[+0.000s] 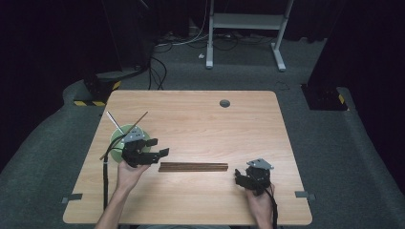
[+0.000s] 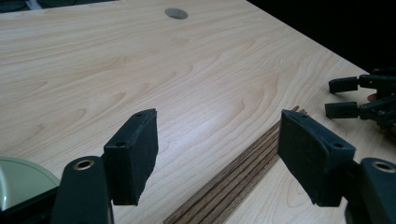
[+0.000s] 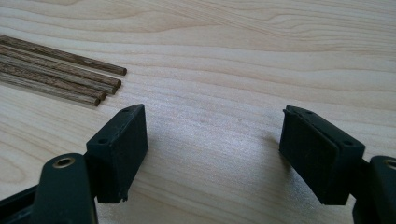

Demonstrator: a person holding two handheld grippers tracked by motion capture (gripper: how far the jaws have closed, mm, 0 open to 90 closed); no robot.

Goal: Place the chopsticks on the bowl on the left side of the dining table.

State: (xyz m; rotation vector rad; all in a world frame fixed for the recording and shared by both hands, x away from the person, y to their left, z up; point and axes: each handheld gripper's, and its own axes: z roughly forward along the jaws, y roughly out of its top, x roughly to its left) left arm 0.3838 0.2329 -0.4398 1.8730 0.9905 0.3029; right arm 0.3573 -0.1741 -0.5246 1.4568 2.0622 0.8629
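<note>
Two claws gape empty over the wooden surface (image 1: 200,119): left claw (image 1: 157,147) at nine o'clock by the green bowl (image 1: 125,131), right claw (image 1: 237,175) at four o'clock, brown sticks (image 1: 193,167) lying between them.

No readable text, labels or nos. anywhere; far background possibly too dim to tell.

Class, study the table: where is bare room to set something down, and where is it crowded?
Free: the table's far half around the grommet hole, and the right side beyond the right hand-held gripper. Crowded: front left, where the green bowl, left hand-held gripper and wooden sticks cluster.
</note>
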